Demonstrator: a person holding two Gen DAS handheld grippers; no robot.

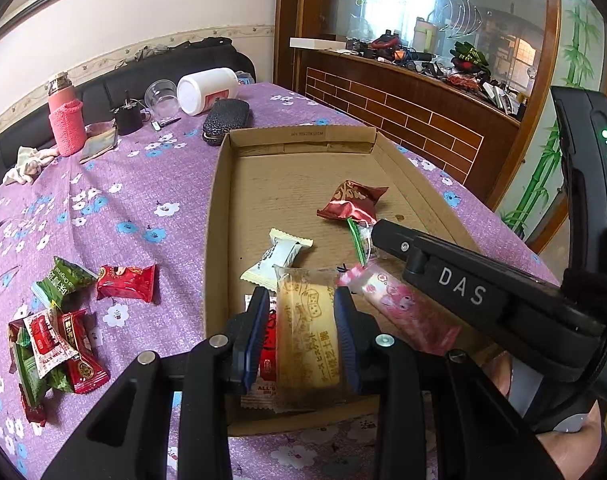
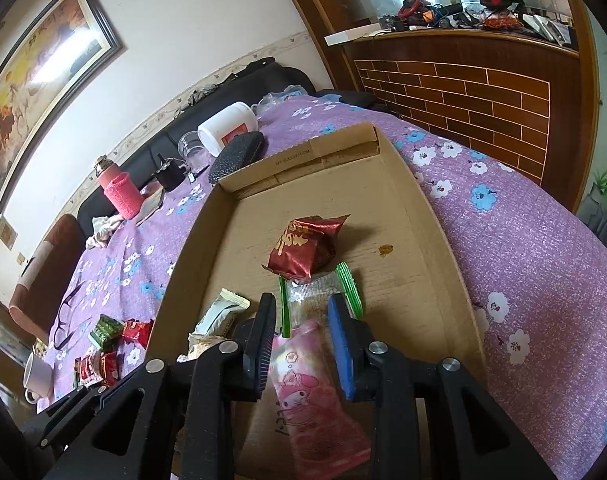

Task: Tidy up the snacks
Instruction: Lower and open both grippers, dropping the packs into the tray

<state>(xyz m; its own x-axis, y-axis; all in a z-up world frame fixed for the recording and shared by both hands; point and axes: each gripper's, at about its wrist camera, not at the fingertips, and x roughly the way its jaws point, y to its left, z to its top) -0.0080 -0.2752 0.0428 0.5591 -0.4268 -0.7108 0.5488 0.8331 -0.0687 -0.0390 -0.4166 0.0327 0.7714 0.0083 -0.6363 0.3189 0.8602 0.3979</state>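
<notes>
A yellow biscuit packet (image 1: 306, 336) is lying in the cardboard tray (image 1: 215, 240), and the left gripper (image 1: 302, 334) is pinching it between narrow fingers (image 1: 345, 332). Just right of those fingers, a pink cartoon-print packet (image 2: 309, 392) is sitting between the right gripper's (image 2: 303, 344) fingers (image 2: 340, 344); they are standing slightly apart from it, not pressing. Beyond lie a green-edged clear packet (image 2: 323, 288) and a dark red packet (image 2: 305, 248). Left of the tray, loose snacks (image 1: 59, 328) are lying on the purple floral worktop (image 1: 143, 200).
</notes>
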